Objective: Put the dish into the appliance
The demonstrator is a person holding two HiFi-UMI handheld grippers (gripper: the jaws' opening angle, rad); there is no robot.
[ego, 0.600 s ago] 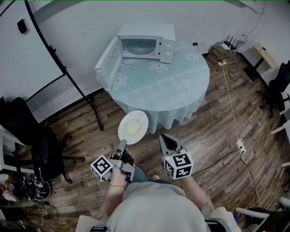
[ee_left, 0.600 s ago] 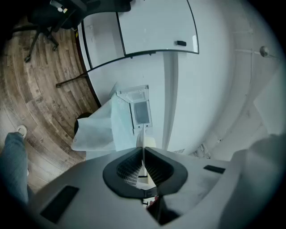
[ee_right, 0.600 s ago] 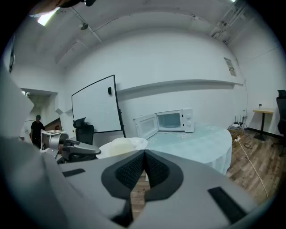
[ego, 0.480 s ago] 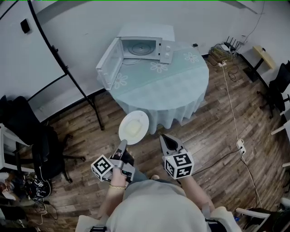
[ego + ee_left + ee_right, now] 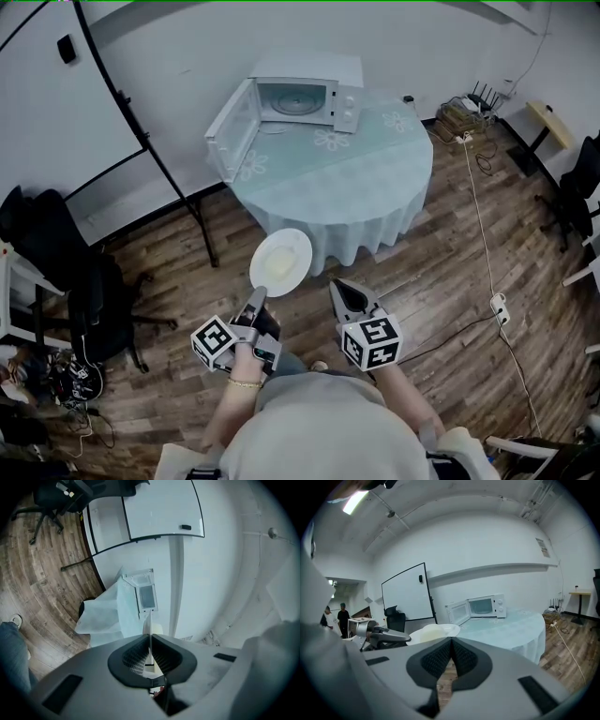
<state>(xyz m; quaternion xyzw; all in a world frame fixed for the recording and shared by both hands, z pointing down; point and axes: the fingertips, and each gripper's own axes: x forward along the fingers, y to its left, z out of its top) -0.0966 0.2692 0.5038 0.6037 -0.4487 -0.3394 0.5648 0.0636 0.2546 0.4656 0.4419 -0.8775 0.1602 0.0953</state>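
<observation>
- The left gripper is pinching the dish by its rim, edging it nearer the far desk.
- The right gripper is hanging closed, empty.
- The open microwave is waiting, well apart.

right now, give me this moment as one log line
left gripper: shut on plate rim | right gripper: shut, empty | plate: in air, before table | microwave: on table, door open
</observation>
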